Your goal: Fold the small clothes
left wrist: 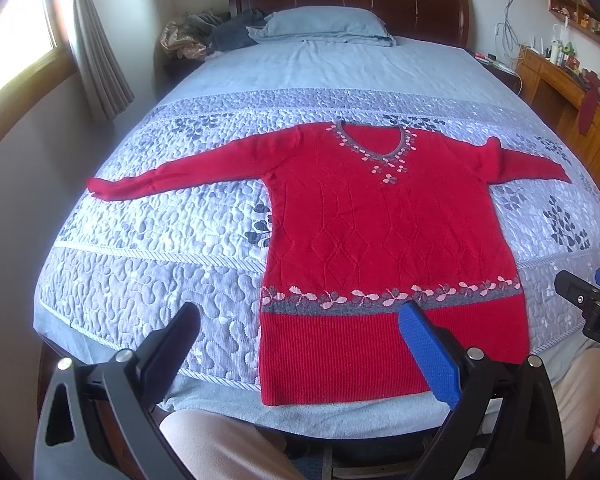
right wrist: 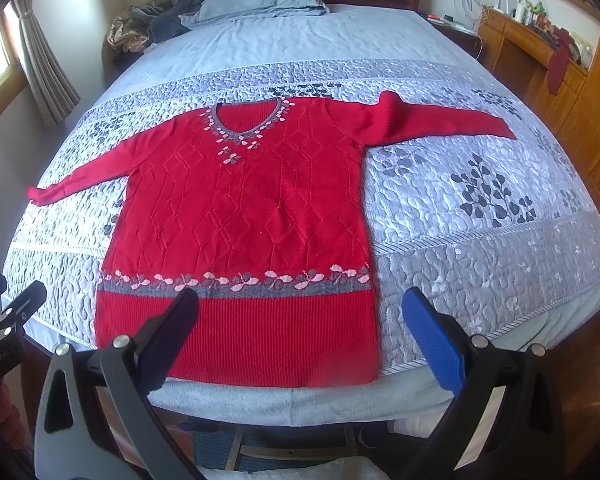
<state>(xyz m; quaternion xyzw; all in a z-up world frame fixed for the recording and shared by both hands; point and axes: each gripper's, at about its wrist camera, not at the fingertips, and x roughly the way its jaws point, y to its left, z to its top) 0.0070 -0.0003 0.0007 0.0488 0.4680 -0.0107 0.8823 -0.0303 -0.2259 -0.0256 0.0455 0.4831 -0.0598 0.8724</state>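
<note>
A red knitted sweater (left wrist: 380,232) with a grey flowered band and neckline lies flat, front up, on the bed, both sleeves spread out sideways. It also shows in the right wrist view (right wrist: 244,216). My left gripper (left wrist: 300,320) is open and empty, held above the sweater's lower left hem at the foot of the bed. My right gripper (right wrist: 300,308) is open and empty, held above the lower right hem. The right sleeve has a small fold near the shoulder (right wrist: 388,116).
The bed carries a grey-blue quilted cover (left wrist: 160,280) and a pillow (left wrist: 324,24) at the dark headboard. A pile of clothes (left wrist: 204,36) lies at the far left. A wooden desk (right wrist: 540,44) stands on the right, a curtained window (left wrist: 20,48) on the left.
</note>
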